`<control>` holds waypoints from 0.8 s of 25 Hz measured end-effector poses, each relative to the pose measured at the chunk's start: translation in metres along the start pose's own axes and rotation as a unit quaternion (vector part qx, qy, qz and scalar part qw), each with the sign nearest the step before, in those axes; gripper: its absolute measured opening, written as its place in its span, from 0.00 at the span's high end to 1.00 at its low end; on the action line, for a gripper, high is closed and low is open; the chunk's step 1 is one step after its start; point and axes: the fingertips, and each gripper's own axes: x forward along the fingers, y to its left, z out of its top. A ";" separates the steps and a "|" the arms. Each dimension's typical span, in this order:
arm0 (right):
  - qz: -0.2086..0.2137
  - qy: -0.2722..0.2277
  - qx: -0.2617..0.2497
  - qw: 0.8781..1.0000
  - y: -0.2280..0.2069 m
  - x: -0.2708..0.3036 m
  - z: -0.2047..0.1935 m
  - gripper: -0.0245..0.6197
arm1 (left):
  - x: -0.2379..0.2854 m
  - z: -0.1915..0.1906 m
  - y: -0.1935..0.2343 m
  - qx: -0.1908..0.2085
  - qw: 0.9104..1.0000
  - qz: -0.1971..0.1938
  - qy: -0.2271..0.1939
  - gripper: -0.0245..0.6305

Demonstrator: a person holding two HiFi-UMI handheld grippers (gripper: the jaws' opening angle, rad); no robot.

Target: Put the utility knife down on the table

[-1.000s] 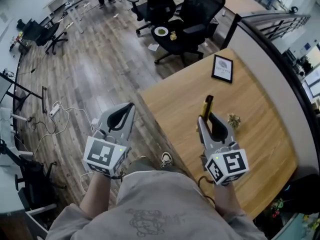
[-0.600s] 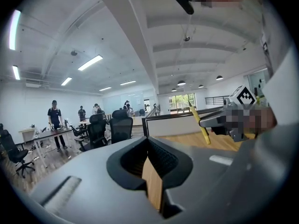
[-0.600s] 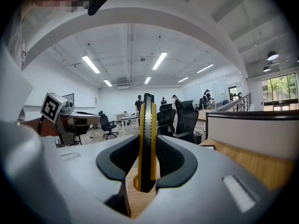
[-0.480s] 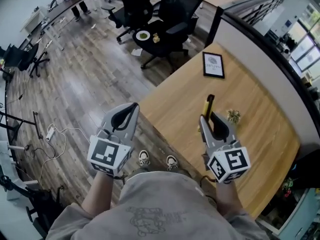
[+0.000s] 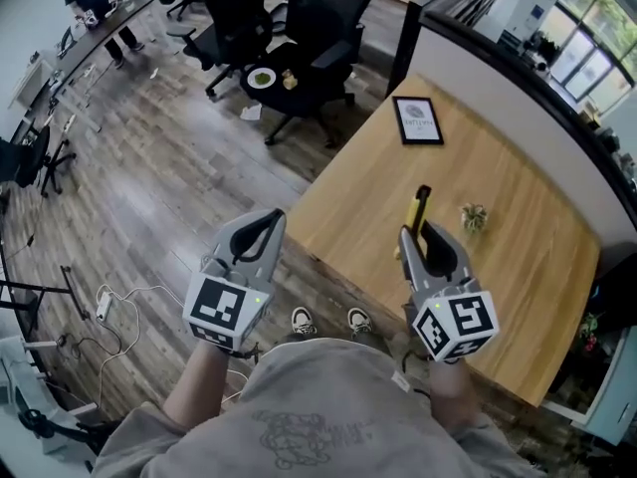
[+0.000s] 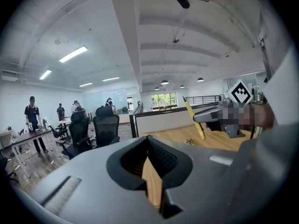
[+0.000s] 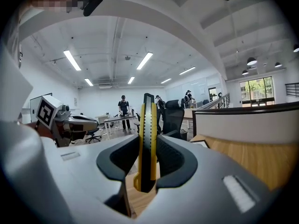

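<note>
Clamped in the right gripper (image 5: 420, 239): utility knife (image 7: 147, 125), pinched across its flat sides near the rear end. Long axis in line with the jaws, nose projecting forward and tilted upward, clear of the wooden table (image 5: 518, 237) directly below. Yellow hard casing, black centre strip; slim, rigid, flat bar. Tabletop smooth, pale wood grain. Left gripper (image 5: 261, 225) closed on nothing, off the table edge over the floor (image 5: 179, 167). Judged necessary before release: lowering and levelling.
</note>
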 end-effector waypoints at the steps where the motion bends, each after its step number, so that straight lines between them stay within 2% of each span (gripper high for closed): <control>1: -0.004 0.001 0.002 1.000 0.001 0.002 0.000 0.77 | 0.002 -0.001 0.003 0.001 1.000 -0.005 0.002 0.96; 8: -0.017 0.016 0.019 1.000 -0.003 0.019 -0.007 0.77 | 0.016 -0.010 0.016 -0.004 1.000 -0.017 0.010 0.96; 12: -0.013 0.045 0.026 0.999 -0.009 0.039 -0.017 0.77 | 0.030 -0.020 0.021 -0.012 0.999 -0.024 0.030 0.96; 16: -0.005 0.085 0.024 0.996 -0.014 0.074 -0.044 0.77 | 0.052 -0.038 0.026 -0.009 0.998 -0.035 0.052 0.96; 20: 0.004 0.134 0.043 0.990 -0.021 0.109 -0.086 0.77 | 0.072 -0.065 0.030 -0.020 0.996 -0.040 0.080 0.96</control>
